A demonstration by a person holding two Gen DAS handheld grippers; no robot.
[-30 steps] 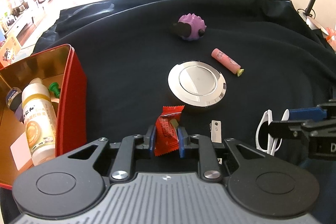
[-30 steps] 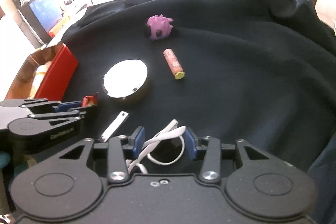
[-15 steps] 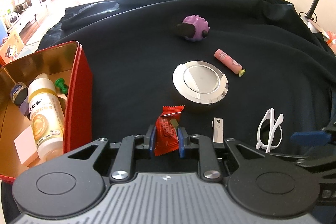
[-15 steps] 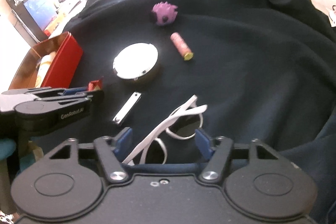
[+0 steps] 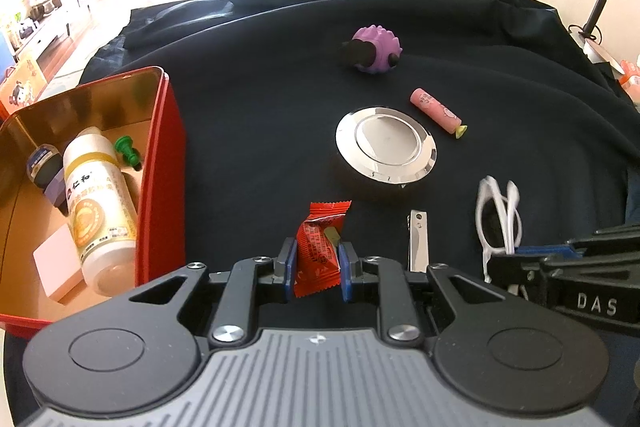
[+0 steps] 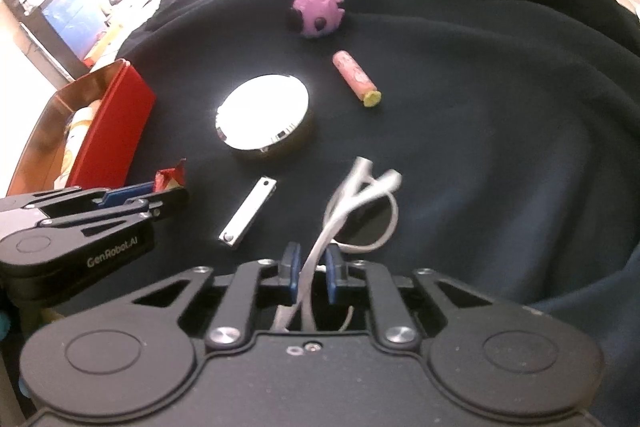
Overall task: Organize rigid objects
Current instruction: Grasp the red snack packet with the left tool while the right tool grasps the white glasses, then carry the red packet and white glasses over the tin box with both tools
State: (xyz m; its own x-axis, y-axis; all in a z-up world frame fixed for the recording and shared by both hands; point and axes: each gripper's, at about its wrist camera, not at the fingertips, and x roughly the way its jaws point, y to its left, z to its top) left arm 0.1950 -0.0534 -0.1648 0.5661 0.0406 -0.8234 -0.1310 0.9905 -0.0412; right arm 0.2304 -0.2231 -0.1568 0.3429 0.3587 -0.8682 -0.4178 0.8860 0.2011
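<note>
Both cameras are sitting close above the dark cloth (image 5: pixel 280 99), looking forward and steeply down over their own fingers. Each view is sharing the round metal lid (image 5: pixel 386 145) near the frame centre and the red tin (image 6: pixel 108 131) at the left edge, and each is catching the other gripper at one side.

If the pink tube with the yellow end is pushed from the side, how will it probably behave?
The pink tube lies on its side on the dark cloth, so it would probably roll. Its wider yellow end could make it curve. It looks small, so likely light; the soft folds may stop it soon.
</note>
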